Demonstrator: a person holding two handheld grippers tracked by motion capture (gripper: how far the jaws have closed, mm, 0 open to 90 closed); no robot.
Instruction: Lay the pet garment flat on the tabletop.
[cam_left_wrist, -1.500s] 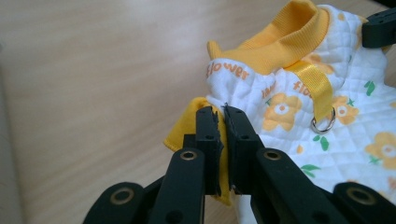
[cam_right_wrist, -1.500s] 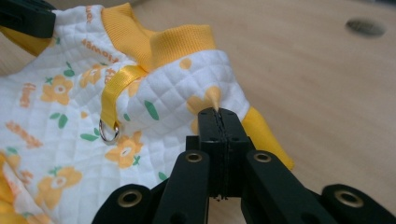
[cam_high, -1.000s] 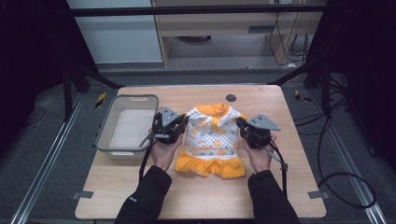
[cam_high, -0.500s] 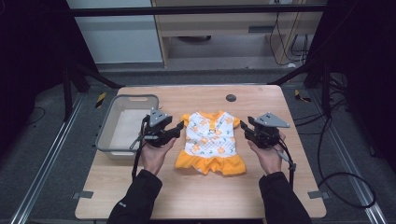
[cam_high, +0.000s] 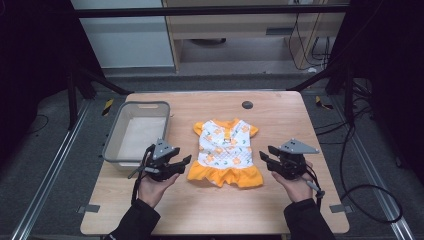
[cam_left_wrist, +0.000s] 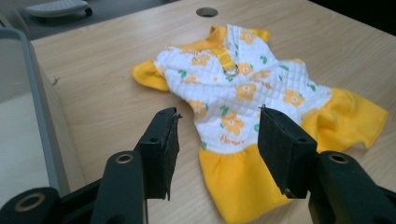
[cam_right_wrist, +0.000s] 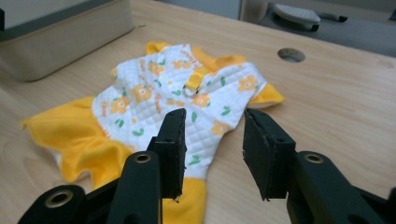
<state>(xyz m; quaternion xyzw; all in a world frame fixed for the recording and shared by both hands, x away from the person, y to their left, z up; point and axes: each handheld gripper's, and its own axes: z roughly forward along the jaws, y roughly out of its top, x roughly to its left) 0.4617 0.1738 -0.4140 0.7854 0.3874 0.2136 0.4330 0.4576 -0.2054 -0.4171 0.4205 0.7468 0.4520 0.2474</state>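
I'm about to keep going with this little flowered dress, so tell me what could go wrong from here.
1. The dress is thin and lies flat on the table. The jaws of either open gripper, left gripper or right gripper, may scrape wood or catch one layer only.
2. The metal ring on its strap could snag a jaw.
3. The grey bin stands close beside the left gripper, which could bump it.

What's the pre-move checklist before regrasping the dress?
1. Dress spread flat on the table: ok.
2. Left gripper open, jaws just opened, nothing between them: ok.
3. Right gripper open, jaws just opened, nothing between them: ok.
4. Both grippers off the cloth, one each side of the skirt: ok.
5. Basket apart from the dress: ok.
6. Folds under the dress: cannot tell.
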